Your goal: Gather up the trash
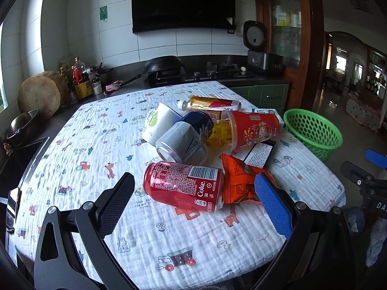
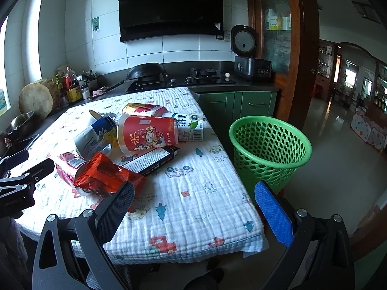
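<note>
Between the left gripper (image 1: 194,206) spread fingers, Coke can (image 1: 183,184), right gripper (image 2: 194,213) fingers apart, empty

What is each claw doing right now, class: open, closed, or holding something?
Left claw: open, empty, facing the red aluminium Coke can lying on its side.
Right claw: open, empty, above the printed white tablecloth.

A home kitchen — a range hood (image 2: 171,7) is hanging over a gas hob (image 2: 205,73) bearing a wok (image 2: 147,71), a rice cooker (image 2: 249,55) is standing open on the counter (image 2: 254,85), and a living room (image 2: 350,91) is showing through the doorway.
</note>
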`<action>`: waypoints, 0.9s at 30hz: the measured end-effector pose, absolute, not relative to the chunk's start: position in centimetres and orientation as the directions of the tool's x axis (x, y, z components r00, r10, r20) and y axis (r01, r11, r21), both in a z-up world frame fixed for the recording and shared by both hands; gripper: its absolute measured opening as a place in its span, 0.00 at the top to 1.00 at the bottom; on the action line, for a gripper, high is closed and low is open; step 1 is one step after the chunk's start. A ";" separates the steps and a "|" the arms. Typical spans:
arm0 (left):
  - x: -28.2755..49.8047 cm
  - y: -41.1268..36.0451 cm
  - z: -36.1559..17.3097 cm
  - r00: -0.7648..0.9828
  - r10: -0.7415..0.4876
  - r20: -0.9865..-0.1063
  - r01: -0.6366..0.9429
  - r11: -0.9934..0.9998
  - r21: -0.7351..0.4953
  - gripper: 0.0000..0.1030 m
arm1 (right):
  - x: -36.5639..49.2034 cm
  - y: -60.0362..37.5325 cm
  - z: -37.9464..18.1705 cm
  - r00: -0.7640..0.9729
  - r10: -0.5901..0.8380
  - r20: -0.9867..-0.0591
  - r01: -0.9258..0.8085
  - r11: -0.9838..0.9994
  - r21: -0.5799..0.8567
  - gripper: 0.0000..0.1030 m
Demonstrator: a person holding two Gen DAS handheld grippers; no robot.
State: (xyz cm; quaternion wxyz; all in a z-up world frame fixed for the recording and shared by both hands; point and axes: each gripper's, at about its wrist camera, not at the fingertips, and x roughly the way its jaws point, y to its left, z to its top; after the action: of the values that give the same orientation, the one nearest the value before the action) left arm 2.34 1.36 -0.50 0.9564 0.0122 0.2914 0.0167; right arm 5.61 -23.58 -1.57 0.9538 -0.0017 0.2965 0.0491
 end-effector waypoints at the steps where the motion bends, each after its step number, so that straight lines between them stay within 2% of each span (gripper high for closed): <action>1: 2.5 1.4 -0.5 0.829 0.041 -0.558 -0.026 0.999 0.034 0.05 | 5.8 -23.5 -1.6 0.818 0.097 -0.567 -0.101 0.995 0.025 0.06; 27: 6.0 5.3 -1.2 0.787 0.094 -0.610 -0.099 0.995 0.026 0.05 | 10.1 -18.6 -2.4 0.733 0.257 -0.630 -0.337 0.941 -0.008 0.06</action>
State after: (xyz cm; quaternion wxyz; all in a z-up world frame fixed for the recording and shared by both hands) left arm 5.98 5.35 -1.16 0.9453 -0.0035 0.3223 0.0511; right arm 10.14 -18.63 -2.35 0.9287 -0.0610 0.3288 0.1601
